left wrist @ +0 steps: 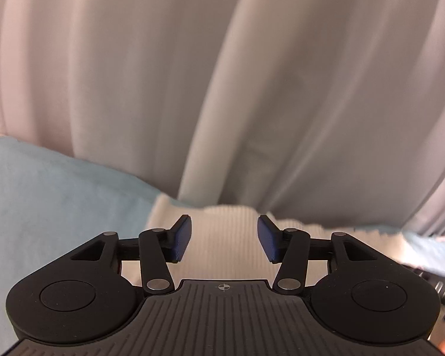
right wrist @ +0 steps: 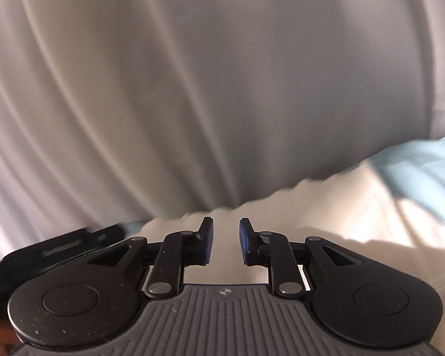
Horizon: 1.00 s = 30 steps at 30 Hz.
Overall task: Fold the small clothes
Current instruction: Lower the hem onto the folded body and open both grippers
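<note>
Presently both the left gripper (left wrist: 224, 238) and the right gripper (right wrist: 226, 241) hover with jaws apart and empty over the near edge of a cream ribbed garment (left wrist: 222, 255) on light-blue bedding (left wrist: 59, 195), seemingly poised to pinch its hem for folding.

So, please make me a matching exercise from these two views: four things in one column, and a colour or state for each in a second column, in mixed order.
Things
1. curtain
2. ribbed garment
3. sheet
4. left gripper

Colour or state
a. light blue
b. open, holding nothing
c. grey-white, hanging in folds
d. cream white

Pairs: 1-c, 2-d, 3-a, 4-b
</note>
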### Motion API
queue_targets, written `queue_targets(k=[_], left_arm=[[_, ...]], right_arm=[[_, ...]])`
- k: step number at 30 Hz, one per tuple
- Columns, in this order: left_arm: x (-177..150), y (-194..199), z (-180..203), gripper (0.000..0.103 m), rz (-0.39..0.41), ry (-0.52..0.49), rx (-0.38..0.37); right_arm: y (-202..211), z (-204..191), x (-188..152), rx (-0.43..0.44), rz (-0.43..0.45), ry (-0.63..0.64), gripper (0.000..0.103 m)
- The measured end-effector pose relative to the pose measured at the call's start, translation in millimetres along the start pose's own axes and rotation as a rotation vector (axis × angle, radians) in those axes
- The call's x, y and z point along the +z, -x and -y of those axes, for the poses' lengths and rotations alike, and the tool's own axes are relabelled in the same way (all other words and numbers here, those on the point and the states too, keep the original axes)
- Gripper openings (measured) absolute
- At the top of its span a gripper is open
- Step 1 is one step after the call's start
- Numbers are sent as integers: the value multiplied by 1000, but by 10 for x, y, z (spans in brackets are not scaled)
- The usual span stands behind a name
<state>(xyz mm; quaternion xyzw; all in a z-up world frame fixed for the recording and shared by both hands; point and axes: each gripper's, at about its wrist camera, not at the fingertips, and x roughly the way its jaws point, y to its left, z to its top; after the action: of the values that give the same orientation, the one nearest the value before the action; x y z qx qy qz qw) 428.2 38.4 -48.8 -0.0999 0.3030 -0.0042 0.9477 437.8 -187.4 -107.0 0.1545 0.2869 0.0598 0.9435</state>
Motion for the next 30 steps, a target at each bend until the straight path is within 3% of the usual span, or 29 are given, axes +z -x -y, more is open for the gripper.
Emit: queue_targets(k=[2, 3, 6, 8, 11, 16, 18, 20, 24, 27, 30], left_arm=[[-84, -111, -26, 54, -43, 3, 54], [-115, -106, -62, 54, -22, 8, 54], [-122, -95, -81, 54, -24, 4, 54], [-141, -91, -76, 55, -21, -8, 56], [-150, -102, -94, 55, -19, 4, 52], [-90, -115, -114, 56, -27, -6, 53], [-85, -32, -98, 57, -34, -22, 61], [-121, 136, -65, 67, -6, -31, 64], [-290, 447, -46, 77, 24, -8, -30], [-420, 497, -113, 77, -3, -19, 3], [-461, 595, -246, 76, 20, -55, 51]], right_arm=[[-70, -46, -58, -78, -12, 90, 19], [-58, -10, -29, -101, 0, 97, 19], [21, 203, 24, -306, 36, 151, 21], [96, 517, 111, -350, 35, 64, 21], [204, 703, 126, -407, 58, 48, 20], [273, 471, 62, -490, 20, 166, 21], [369, 319, 40, -460, 24, 174, 21], [501, 149, -50, -389, 31, 192, 21], [635, -242, -438, -246, 2, 302, 21], [687, -261, -646, -273, 14, 393, 21], [821, 17, -619, -332, 40, 328, 21]])
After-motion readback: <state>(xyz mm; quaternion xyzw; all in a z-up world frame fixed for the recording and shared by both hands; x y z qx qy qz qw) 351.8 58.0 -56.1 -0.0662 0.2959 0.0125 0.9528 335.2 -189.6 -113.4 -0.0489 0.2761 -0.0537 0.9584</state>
